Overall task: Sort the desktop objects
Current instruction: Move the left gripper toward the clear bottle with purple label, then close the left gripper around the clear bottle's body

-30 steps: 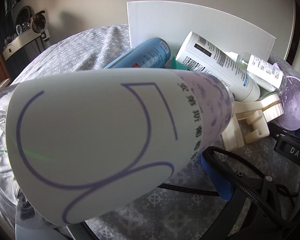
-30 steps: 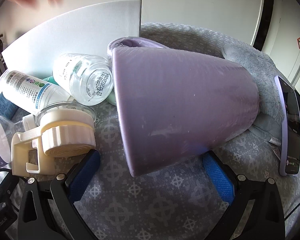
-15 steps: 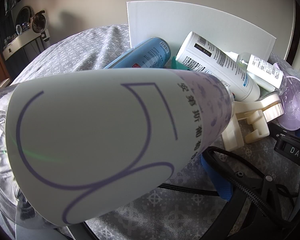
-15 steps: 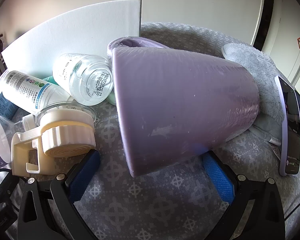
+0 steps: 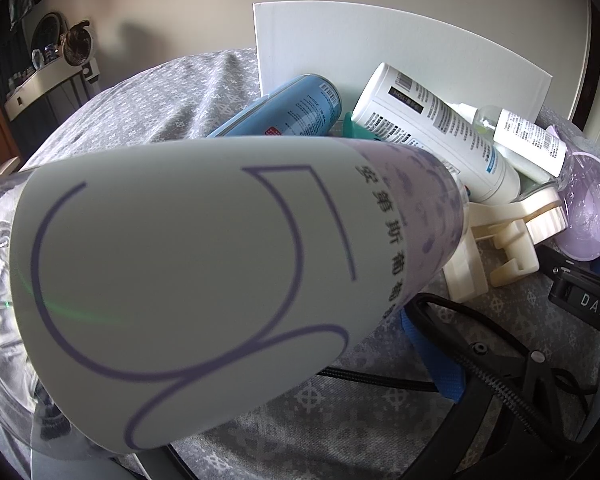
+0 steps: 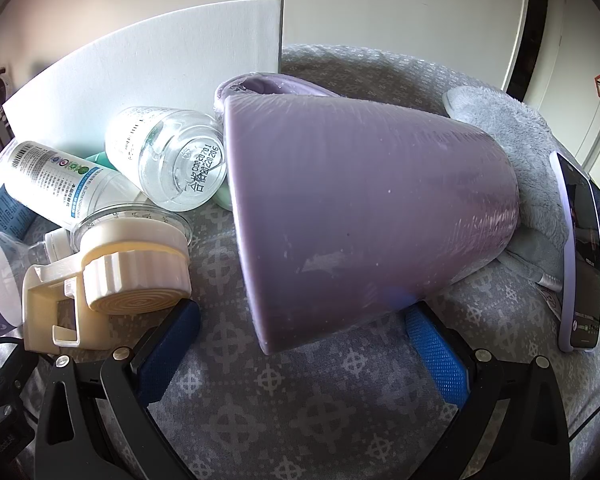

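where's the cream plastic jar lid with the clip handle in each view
Left wrist: the cream plastic jar lid with the clip handle sits right of centre, below the white bottle with black print.
Right wrist: the lid is at lower left, just above the left blue finger pad.
Shared landmark: the upright white board behind the pile.

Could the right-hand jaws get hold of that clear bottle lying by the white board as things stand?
Probably not straight away. The right gripper stands open with the purple mug lying on its side between the jaws. The clear bottle lies beyond and to the left, against the mug, so the gripper would need to back out and swing around.
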Tool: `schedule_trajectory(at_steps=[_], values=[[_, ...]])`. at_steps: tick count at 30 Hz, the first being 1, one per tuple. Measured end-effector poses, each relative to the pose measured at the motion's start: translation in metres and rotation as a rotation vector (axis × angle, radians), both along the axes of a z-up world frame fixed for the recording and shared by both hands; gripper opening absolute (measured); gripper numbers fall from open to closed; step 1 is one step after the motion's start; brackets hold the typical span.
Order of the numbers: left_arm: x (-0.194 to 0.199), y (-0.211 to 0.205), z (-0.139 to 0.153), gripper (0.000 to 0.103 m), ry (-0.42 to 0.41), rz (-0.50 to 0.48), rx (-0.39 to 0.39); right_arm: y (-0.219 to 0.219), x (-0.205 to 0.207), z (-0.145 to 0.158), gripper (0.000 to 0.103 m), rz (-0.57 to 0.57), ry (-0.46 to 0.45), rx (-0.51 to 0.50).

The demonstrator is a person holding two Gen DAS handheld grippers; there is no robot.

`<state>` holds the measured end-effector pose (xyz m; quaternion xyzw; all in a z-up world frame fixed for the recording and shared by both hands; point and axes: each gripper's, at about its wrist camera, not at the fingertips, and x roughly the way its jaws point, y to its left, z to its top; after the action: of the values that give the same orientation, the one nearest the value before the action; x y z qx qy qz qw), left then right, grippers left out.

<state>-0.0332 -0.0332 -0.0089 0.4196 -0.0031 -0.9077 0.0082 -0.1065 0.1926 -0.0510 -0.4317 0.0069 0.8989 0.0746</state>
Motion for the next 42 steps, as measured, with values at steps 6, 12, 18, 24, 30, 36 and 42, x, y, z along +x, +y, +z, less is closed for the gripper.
schedule_trajectory(at_steps=[6, 12, 18, 24, 30, 36, 42], values=[[0.009, 0.007, 0.006, 0.103, -0.078, 0.084, -0.006, 0.004, -0.002, -0.001, 0.103, 0.001, 0.0, -0.002], [0.067, 0.022, 0.019, 0.103, -0.163, 0.136, 0.009, 0.0, 0.001, 0.001, 0.103, 0.001, 0.001, -0.001], [0.123, 0.045, 0.071, 0.103, -0.076, 0.099, -0.001, 0.001, 0.002, 0.001, 0.103, 0.001, 0.0, 0.002], [0.114, 0.067, 0.153, 0.103, 0.18, 0.037, -0.239, 0.002, 0.006, 0.0, 0.103, 0.001, 0.0, 0.002], [0.036, 0.044, 0.122, 0.103, -0.01, -0.041, -0.318, 0.001, 0.006, 0.0, 0.103, 0.001, 0.0, 0.003], [-0.021, 0.019, 0.067, 0.103, -0.231, -0.082, -0.197, 0.001, 0.005, 0.001, 0.103, 0.001, -0.001, 0.003], [-0.035, -0.003, 0.028, 0.103, -0.31, -0.009, -0.1, 0.002, 0.003, 0.0, 0.103, 0.001, -0.001, 0.003]])
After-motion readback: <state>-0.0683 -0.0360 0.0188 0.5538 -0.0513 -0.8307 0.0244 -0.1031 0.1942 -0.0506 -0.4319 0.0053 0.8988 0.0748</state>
